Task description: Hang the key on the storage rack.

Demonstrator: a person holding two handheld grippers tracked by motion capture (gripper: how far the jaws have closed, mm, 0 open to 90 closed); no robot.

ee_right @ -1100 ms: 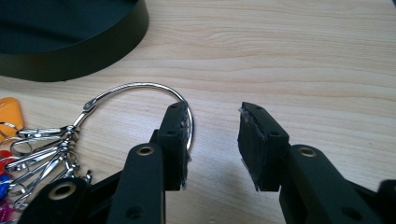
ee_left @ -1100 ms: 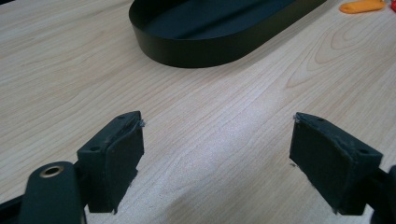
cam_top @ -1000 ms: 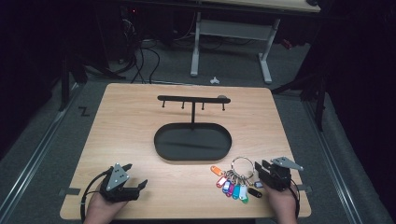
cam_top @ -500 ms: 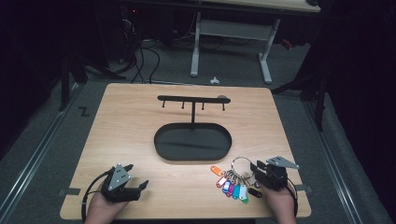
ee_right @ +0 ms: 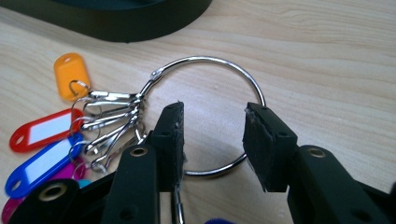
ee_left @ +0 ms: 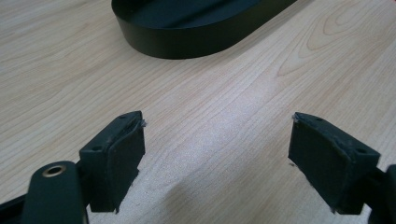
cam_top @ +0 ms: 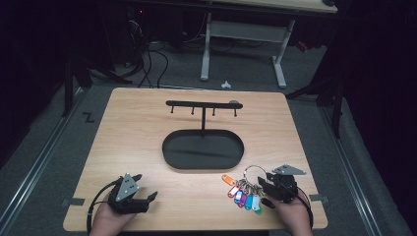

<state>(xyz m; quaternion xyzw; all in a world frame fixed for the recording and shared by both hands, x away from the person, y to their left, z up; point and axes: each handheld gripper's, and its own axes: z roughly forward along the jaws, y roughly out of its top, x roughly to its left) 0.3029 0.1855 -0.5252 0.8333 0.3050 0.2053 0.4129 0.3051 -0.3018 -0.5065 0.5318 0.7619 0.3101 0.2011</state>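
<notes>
Since a second ago our right gripper (cam_top: 268, 187) has crept onto the key ring (cam_top: 254, 172); the left gripper (cam_top: 142, 194) has barely shifted on the worktop (cam_top: 137, 128). In the left gripper view the jaws stand wide apart over bare wood. In the right gripper view the jaws straddle the ring's near arc (ee_right: 212, 171), not yet clamped. We judge the thin wire could slip flat beneath the pads, dragging the tags (ee_right: 44, 128).

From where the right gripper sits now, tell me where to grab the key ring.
Grip the bare near arc of the key ring, coming down from above with one jaw inside the loop. It lies flat on the table, and the tags crowd its left side; the right gripper already straddles it.
</notes>
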